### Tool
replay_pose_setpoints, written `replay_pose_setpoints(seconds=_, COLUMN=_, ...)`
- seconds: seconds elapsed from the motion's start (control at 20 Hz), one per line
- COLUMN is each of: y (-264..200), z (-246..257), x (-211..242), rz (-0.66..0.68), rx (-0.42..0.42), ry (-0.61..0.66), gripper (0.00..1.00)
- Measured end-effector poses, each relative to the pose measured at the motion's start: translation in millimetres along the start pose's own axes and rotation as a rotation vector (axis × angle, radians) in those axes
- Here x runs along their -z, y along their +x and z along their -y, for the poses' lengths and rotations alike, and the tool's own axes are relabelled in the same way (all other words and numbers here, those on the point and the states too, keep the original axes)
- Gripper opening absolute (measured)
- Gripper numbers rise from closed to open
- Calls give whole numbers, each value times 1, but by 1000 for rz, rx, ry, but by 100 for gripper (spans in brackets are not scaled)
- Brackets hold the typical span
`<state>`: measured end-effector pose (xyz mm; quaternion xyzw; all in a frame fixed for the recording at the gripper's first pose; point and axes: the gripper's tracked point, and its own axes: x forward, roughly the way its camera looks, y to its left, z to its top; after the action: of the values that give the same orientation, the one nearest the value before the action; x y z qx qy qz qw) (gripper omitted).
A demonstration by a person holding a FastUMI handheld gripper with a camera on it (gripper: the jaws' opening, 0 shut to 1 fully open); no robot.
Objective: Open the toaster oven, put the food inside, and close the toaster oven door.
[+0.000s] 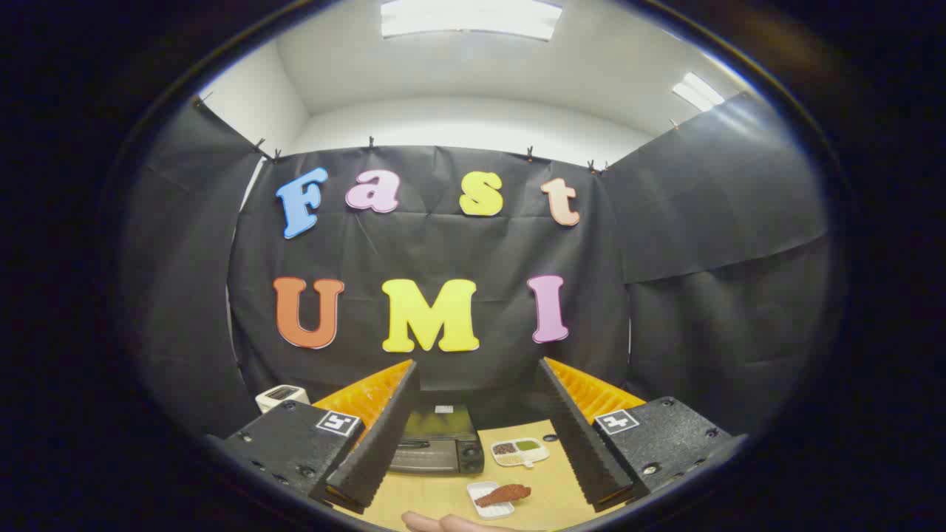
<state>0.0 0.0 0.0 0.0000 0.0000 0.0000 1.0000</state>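
Fingers [473, 436] apart; meat [503, 493] on white tray [480, 490].

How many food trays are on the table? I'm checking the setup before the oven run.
2. A divided tray lies just right of the toaster oven; a white tray with reddish food sits nearer, between the open gripper fingers. Others may be hidden.

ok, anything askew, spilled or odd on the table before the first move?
Nothing spilled or damaged. One small oddity: the reddish-brown food overhangs the edge of its white tray. The toaster oven has its door shut, the condiment dish sits flat beside it, and the gripper is open, holding nothing.
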Motion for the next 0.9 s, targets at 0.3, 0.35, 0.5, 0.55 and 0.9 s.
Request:
replay_pose_setpoints(seconds=0.3, y=12, z=8, x=11, rz=-6, rx=28, ry=-9, gripper=100)
replay_pose_setpoints(seconds=0.35, y=13, z=8, x=12, rz=-14, rx=30, ry=-10, gripper=100)
replay_pose_setpoints(seconds=0.5, y=14, z=7, x=13, rz=-19, rx=26, ry=-8, gripper=100)
replay_pose_setpoints(seconds=0.55, y=14, z=6, x=12, rz=-18, rx=24, ry=-8, gripper=100)
replay_pose_setpoints(seconds=0.9, y=22, z=-14, x=15, rz=-1, rx=-6, ry=-16, gripper=100)
